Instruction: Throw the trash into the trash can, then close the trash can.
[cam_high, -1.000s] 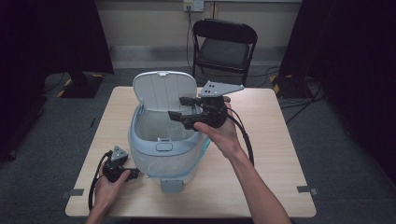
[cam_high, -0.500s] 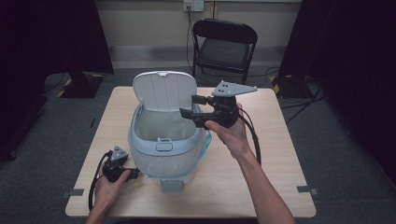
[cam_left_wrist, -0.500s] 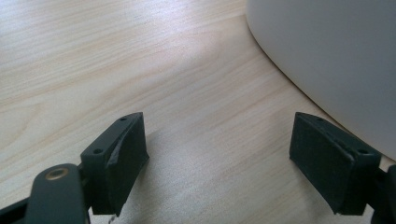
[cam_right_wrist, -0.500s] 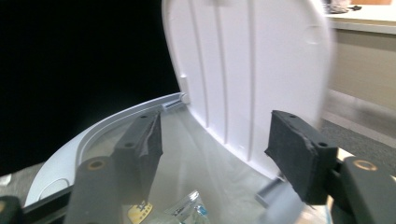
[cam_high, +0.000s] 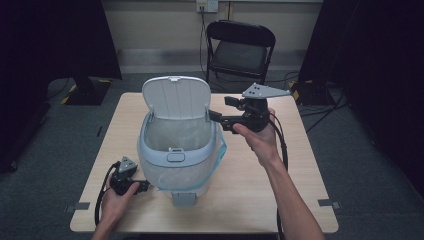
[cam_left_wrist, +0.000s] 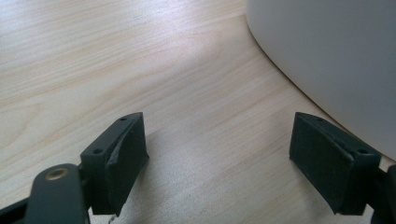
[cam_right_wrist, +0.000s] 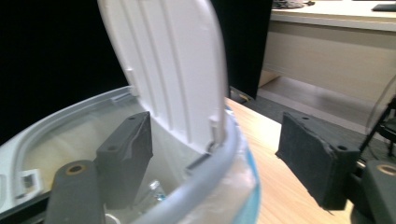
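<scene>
- We see the bin (cam_high: 177, 150) in the centre of the high view, on the table (cam_high: 260, 195), with its lid (cam_high: 176, 97) standing up.
- We hold the right gripper (cam_high: 216, 116) at the bin's right rim, its jaws wide apart and holding nothing.
- We rest the left gripper (cam_high: 145, 186) at lower left, just beside the bin's base, its jaws wide apart and empty.

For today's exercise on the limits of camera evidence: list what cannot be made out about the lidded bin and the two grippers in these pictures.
1. Contents of the pale blue-grey plastic bin: high view, hidden by its clear liner and walls; right gripper view, cut off by the lower edge and blurred.
2. Foot pedal: high view, too small for detail.
3. Left gripper: high view, jaws too small; bin wall cut by the frame edge.
4. Right gripper: raised white lid blurred.
</scene>
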